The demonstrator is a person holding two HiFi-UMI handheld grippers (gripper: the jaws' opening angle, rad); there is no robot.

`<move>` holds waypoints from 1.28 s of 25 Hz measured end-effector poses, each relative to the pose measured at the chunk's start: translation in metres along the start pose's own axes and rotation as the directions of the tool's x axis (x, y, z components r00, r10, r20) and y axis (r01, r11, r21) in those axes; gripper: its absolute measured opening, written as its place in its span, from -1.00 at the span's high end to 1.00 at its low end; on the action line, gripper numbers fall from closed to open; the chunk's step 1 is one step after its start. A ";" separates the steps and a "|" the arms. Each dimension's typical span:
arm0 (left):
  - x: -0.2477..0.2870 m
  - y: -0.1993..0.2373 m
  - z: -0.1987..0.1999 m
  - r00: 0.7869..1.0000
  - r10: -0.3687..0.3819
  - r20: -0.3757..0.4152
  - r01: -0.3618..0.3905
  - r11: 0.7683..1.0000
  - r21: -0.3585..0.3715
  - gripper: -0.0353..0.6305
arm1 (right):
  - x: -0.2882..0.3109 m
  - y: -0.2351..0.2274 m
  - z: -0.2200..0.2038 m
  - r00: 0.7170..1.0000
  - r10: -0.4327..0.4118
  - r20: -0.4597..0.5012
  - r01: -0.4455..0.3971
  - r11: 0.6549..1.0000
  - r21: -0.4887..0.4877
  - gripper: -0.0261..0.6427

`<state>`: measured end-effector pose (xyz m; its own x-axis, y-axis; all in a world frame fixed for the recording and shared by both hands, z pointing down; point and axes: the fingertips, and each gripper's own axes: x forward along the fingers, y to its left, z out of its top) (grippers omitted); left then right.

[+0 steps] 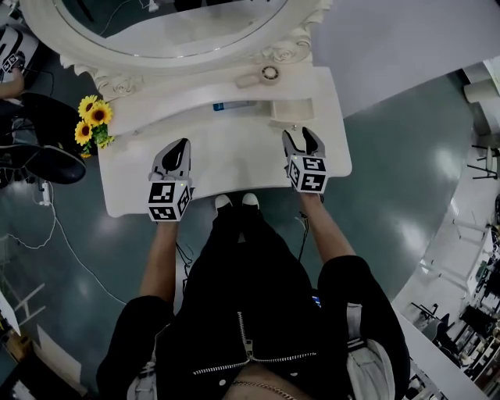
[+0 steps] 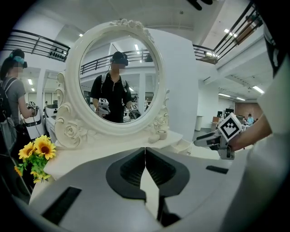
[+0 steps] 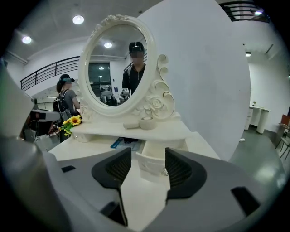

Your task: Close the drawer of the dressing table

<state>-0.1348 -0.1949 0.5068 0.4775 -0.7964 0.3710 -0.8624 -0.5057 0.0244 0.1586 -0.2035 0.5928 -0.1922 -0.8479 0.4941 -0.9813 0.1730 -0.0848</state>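
Note:
The white dressing table [image 1: 226, 168] stands in front of me under its oval mirror [image 1: 172, 23]. Its small drawer [image 1: 293, 109] is pulled out at the right, below the raised shelf. My right gripper [image 1: 303, 139] hovers just in front of that drawer with its jaws open and nothing between them. In the right gripper view the drawer [image 3: 153, 171] shows through the gap of the right gripper [image 3: 148, 156], its knob visible and a little way off. My left gripper [image 1: 182, 148] is shut and empty over the table's left half; in its own view the left gripper [image 2: 145, 156] has its pads meeting.
Yellow sunflowers [image 1: 92, 121] stand at the table's left end. A round jar [image 1: 269, 73] sits on the shelf and a blue item [image 1: 233, 105] lies under it. My shoes [image 1: 234, 201] are at the table's front edge. Another person [image 2: 11, 104] stands to the left.

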 end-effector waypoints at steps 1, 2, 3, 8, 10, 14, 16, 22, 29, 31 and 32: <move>-0.001 0.002 -0.002 1.000 0.006 -0.004 -0.006 1.000 -0.002 0.83 | 0.005 -0.003 -0.007 1.000 -0.001 -0.019 0.002 1.000 0.012 0.27; -0.003 0.004 -0.004 1.000 0.011 -0.007 -0.011 1.000 -0.004 0.83 | 0.010 -0.007 -0.014 0.999 -0.003 -0.040 0.004 1.000 0.030 0.27; -0.004 0.005 -0.005 1.000 0.016 -0.009 -0.016 1.000 -0.006 0.83 | 0.015 -0.011 -0.021 0.998 -0.005 -0.060 0.008 0.999 0.049 0.27; -0.010 0.012 -0.011 0.999 0.042 -0.021 -0.042 0.999 -0.016 0.83 | 0.037 -0.031 -0.052 0.988 -0.031 -0.152 0.045 0.995 0.094 0.30; -0.012 0.016 -0.015 0.998 0.055 -0.028 -0.056 0.998 -0.020 0.83 | 0.044 -0.035 -0.060 0.984 -0.031 -0.178 0.049 0.994 0.095 0.30; -0.015 0.024 -0.021 0.996 0.080 -0.041 -0.081 0.996 -0.030 0.83 | 0.056 -0.039 -0.071 0.977 -0.030 -0.210 0.052 0.993 0.102 0.31; -0.017 0.028 -0.023 0.995 0.091 -0.049 -0.093 0.995 -0.034 0.83 | 0.062 -0.040 -0.074 0.975 -0.026 -0.223 0.050 0.993 0.103 0.32; -0.014 0.033 -0.028 0.993 0.105 -0.063 -0.108 0.993 -0.047 0.83 | 0.073 -0.046 -0.082 0.961 -0.034 -0.274 0.066 0.992 0.107 0.37; -0.004 0.030 -0.026 0.993 0.099 -0.066 -0.103 0.993 -0.053 0.83 | 0.076 -0.050 -0.087 0.957 -0.066 -0.283 0.087 0.994 0.063 0.59; -0.003 0.031 -0.026 0.992 0.102 -0.068 -0.106 0.993 -0.054 0.83 | 0.076 -0.049 -0.087 0.958 -0.060 -0.280 0.079 0.995 0.057 0.60; -0.003 0.032 -0.026 0.992 0.104 -0.069 -0.107 0.993 -0.053 0.83 | 0.076 -0.049 -0.086 0.959 -0.057 -0.277 0.075 0.996 0.055 0.60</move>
<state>-0.1678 -0.2004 0.5306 0.3730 -0.8198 0.4345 -0.9164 -0.3989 0.0340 0.1933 -0.2334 0.7093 -0.1246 -0.6840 0.7188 -0.9922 0.0810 -0.0949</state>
